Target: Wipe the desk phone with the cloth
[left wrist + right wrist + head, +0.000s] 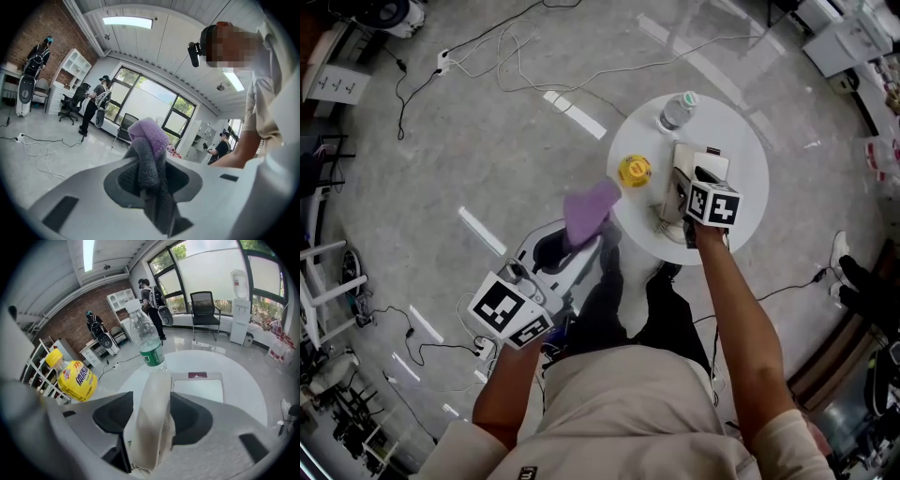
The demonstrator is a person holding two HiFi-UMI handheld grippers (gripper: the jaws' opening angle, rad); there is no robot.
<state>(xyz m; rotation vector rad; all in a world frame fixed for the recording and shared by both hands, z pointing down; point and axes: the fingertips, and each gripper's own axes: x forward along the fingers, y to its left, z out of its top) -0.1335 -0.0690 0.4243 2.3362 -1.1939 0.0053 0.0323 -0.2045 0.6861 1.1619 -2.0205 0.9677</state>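
A beige desk phone base (703,159) (197,390) lies on the round white table (748,178). Its handset (152,418) stands on edge between the jaws of my right gripper (680,192) (150,427), which is shut on it just in front of the base, over the table's near side. My left gripper (577,246) (152,183) is shut on a purple and grey cloth (589,211) (149,140). The cloth is held in the air over the floor, just left of the table's edge, apart from the phone.
A clear water bottle (677,111) (145,341) stands at the table's far edge and a yellow bottle (635,171) (75,376) at its left side. Cables and a power strip (442,62) lie on the floor. A bystander's feet (853,272) are at the right.
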